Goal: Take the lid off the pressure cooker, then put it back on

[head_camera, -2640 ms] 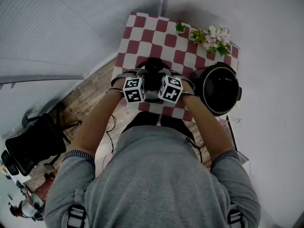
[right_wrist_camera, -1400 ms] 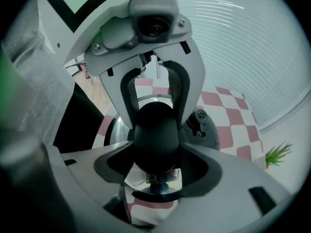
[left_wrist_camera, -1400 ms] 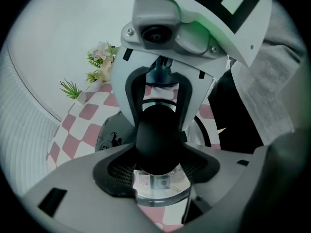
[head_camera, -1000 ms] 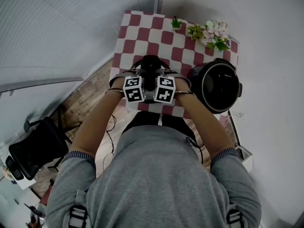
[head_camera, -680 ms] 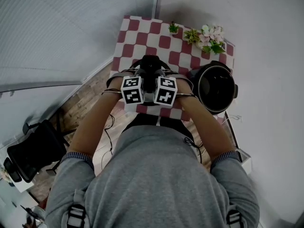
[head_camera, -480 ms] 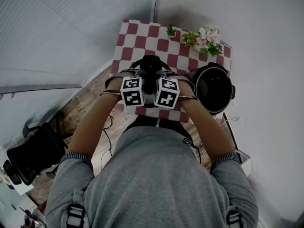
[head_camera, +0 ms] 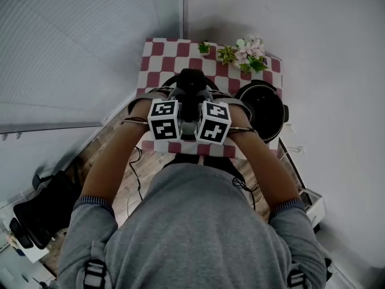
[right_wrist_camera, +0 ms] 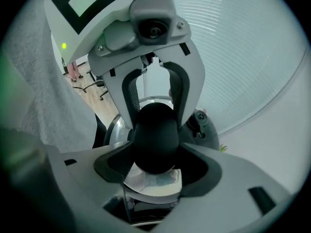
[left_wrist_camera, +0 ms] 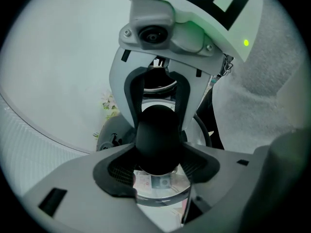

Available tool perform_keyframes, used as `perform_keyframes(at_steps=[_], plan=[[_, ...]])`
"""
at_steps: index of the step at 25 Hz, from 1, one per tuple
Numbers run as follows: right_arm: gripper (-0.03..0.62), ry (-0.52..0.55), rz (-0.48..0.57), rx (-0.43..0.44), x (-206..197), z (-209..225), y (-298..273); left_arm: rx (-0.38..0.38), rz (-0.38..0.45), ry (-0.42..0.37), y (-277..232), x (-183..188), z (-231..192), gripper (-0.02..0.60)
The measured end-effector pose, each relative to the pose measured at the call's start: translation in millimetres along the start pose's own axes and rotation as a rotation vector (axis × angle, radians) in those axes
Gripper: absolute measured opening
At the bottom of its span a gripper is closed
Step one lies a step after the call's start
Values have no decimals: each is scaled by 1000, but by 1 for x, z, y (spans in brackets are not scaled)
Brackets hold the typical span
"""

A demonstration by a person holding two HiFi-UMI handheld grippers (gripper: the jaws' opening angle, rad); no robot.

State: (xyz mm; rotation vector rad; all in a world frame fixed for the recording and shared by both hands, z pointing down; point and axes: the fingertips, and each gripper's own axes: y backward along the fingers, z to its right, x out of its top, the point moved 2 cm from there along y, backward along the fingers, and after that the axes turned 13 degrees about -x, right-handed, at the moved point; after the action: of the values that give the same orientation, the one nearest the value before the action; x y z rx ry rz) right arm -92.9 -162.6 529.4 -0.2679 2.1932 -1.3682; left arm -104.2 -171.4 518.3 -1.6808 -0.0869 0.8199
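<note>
The pressure cooker's lid [head_camera: 170, 80] hangs in the air above the checkered table [head_camera: 157, 53]. Its black knob [head_camera: 191, 79] is clamped from opposite sides by my two grippers. My left gripper [head_camera: 178, 94] and right gripper [head_camera: 204, 95] are both shut on it. In the left gripper view the knob [left_wrist_camera: 156, 139] fills the gap between the pads, with the lid's shiny metal [left_wrist_camera: 160, 186] below. The right gripper view shows the same knob [right_wrist_camera: 155, 139] and lid [right_wrist_camera: 150, 183]. The open black pot [head_camera: 263, 108] stands on the table's right side, away from the lid.
A bunch of pink flowers [head_camera: 246, 52] and a small green plant [head_camera: 203, 47] stand along the table's far edge. White walls close in behind and on the right. Wooden floor [head_camera: 108, 146] lies on the left, with a black chair [head_camera: 39, 212].
Both grippers have risen together with the lid, so it now hangs higher above the table. The pot has stayed where it was.
</note>
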Motion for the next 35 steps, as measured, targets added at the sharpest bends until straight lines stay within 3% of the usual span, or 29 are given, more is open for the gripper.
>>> perform_keyframes(at_steps=[8, 18, 35], plan=[[290, -38, 15, -57, -17, 18, 46, 22, -26, -76, 21, 47, -5, 299], [291, -127, -20, -98, -80, 31, 77, -4, -21, -184, -3, 114, -17, 299], [291, -376, -121, -165, -198, 33, 110, -182, -2, -386, -69, 220, -20, 299]])
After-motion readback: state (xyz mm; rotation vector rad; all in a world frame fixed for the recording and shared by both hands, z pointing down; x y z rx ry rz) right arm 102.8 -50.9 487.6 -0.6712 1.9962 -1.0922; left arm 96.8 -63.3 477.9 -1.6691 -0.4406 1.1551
